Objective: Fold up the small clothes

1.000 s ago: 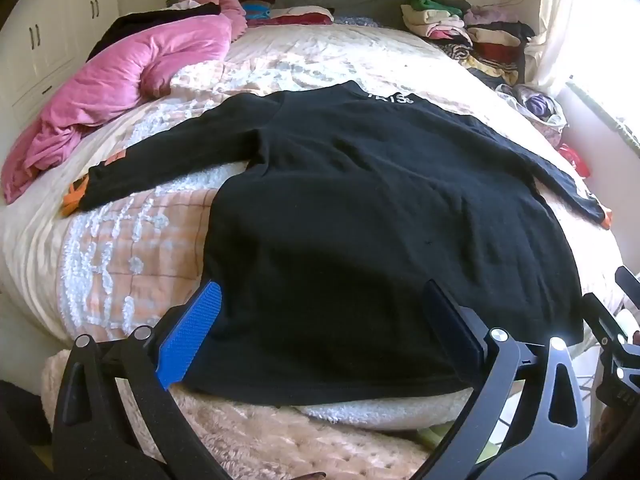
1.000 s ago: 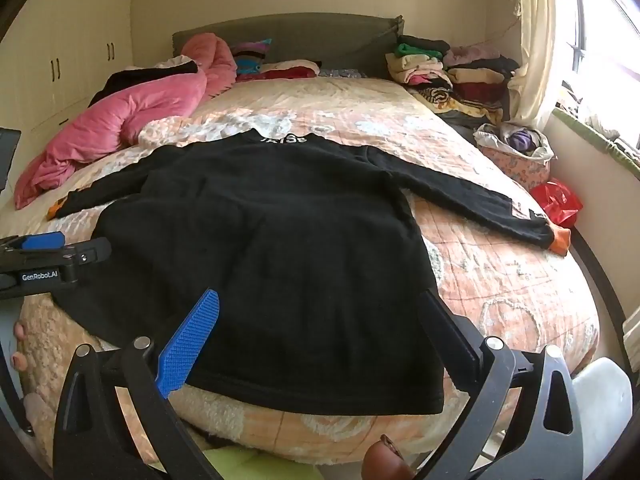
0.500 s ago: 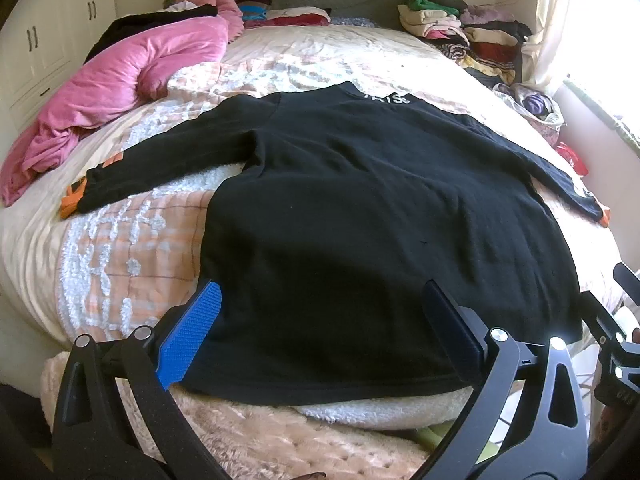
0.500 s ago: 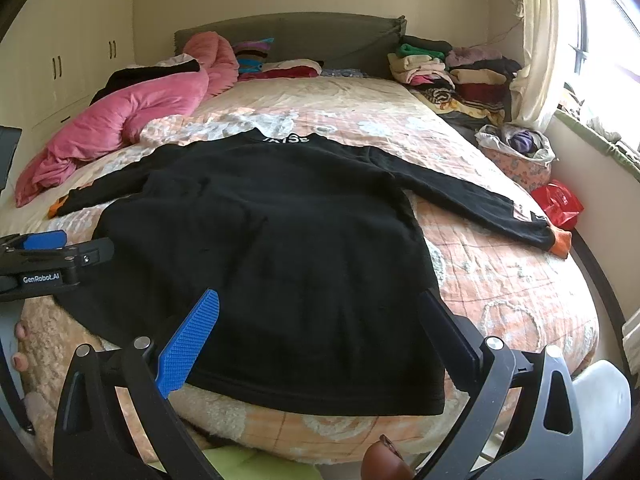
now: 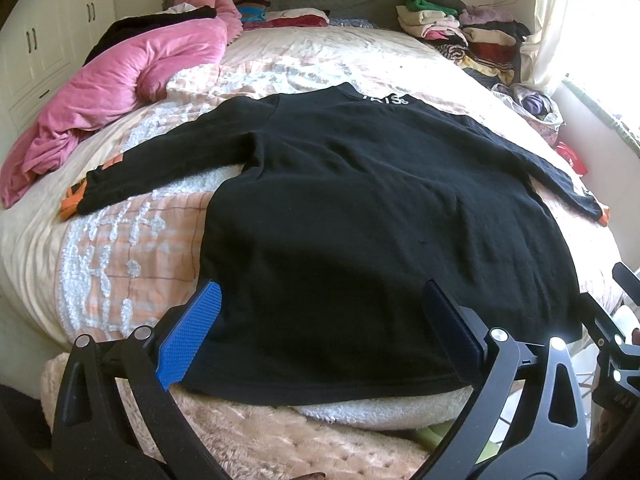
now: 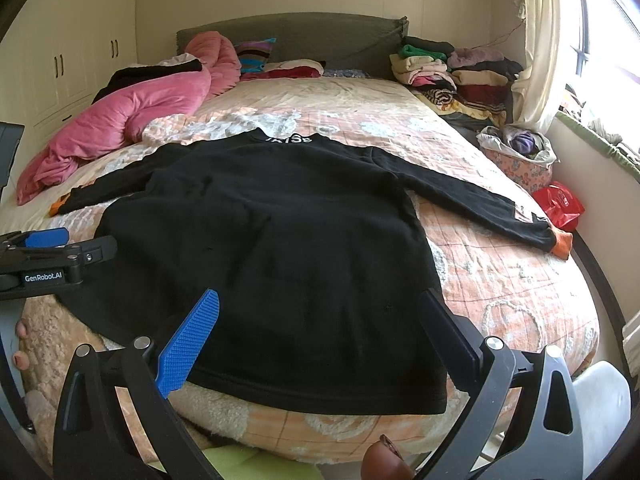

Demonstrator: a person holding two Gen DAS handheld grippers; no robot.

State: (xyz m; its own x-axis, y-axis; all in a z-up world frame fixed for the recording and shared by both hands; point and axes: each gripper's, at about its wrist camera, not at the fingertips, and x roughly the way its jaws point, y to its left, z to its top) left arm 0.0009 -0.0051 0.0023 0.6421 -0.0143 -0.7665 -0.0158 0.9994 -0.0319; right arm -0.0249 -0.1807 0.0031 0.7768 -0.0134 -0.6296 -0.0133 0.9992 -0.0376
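A black long-sleeved sweater (image 5: 360,216) (image 6: 280,240) with orange cuffs lies flat on the bed, both sleeves spread, white lettering at the collar on the far side. Its hem faces me at the foot of the bed. My left gripper (image 5: 320,332) hovers open over the hem's left half, with nothing between its fingers. My right gripper (image 6: 320,332) is open above the hem's right half, also holding nothing. The left gripper (image 6: 52,256) shows at the left edge of the right wrist view, and the right gripper (image 5: 616,344) at the right edge of the left wrist view.
A pink quilt (image 5: 120,84) is bunched at the bed's far left. Stacks of folded clothes (image 6: 452,76) sit at the far right by the headboard (image 6: 300,36). A basket of clothes (image 6: 516,152) and a red bag (image 6: 558,204) lie on the floor at right. A peach patterned bedspread (image 6: 500,276) covers the bed.
Both views have shifted only slightly; the sweater lies as before and both grippers stay open over its hem.
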